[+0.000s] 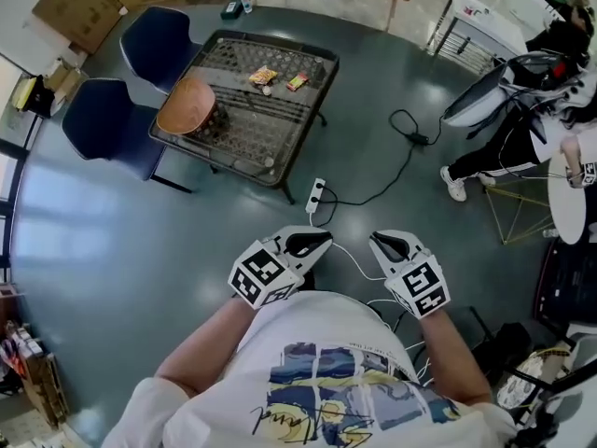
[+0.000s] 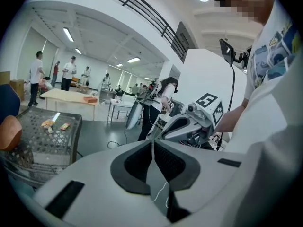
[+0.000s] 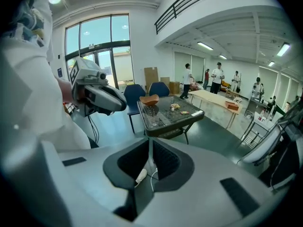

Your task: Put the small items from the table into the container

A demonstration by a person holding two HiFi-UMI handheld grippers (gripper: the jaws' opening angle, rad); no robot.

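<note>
A black mesh table (image 1: 284, 143) stands far ahead across the floor. On it an orange bowl (image 1: 185, 105) sits at the left edge, tilted, and two small snack packets (image 1: 263, 77) (image 1: 298, 81) lie near the far side. A small pale item (image 1: 270, 161) lies near the table's near edge. My left gripper (image 1: 317, 242) and right gripper (image 1: 381, 244) are held close to my body, well short of the table, both shut with nothing between the jaws. The left gripper view shows the bowl (image 2: 9, 132) and packets (image 2: 47, 124). The right gripper view shows the bowl (image 3: 149, 100) and packets (image 3: 175, 107).
Two blue chairs (image 1: 154, 40) (image 1: 103, 119) stand left of the table. A white power strip (image 1: 315, 195) and its cables lie on the floor between me and the table. A person (image 1: 504, 147) stands at the right beside a white round table (image 1: 569, 194). Cardboard boxes (image 1: 79, 7) sit at the far left.
</note>
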